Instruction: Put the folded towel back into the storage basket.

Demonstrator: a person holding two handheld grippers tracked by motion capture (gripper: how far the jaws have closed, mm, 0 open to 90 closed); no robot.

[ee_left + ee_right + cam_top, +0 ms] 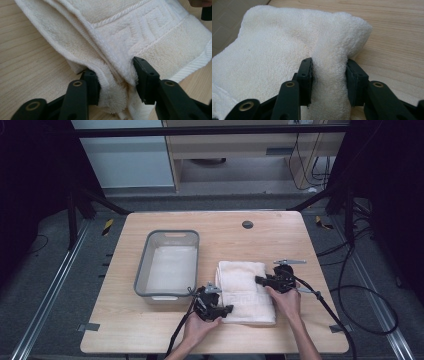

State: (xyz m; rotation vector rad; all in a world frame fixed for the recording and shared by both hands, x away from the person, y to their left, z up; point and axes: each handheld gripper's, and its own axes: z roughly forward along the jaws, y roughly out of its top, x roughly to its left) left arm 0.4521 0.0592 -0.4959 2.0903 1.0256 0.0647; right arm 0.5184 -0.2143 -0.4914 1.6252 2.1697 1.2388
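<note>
Both tools pinch the folded towel [246, 291]; high view adds a grey bin [167, 265] alongside.

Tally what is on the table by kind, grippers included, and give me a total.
Folded white towel: 1
Grey plastic bin: 1
Handheld grippers: 2, the left gripper pinching the towel's near edge, the right gripper pinching its side fold
Total: 4

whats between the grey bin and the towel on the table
Bare wood: in the high view a narrow strip of table separates the grey bin from the folded towel. The left gripper grips the towel's near corner just below that gap.
</note>
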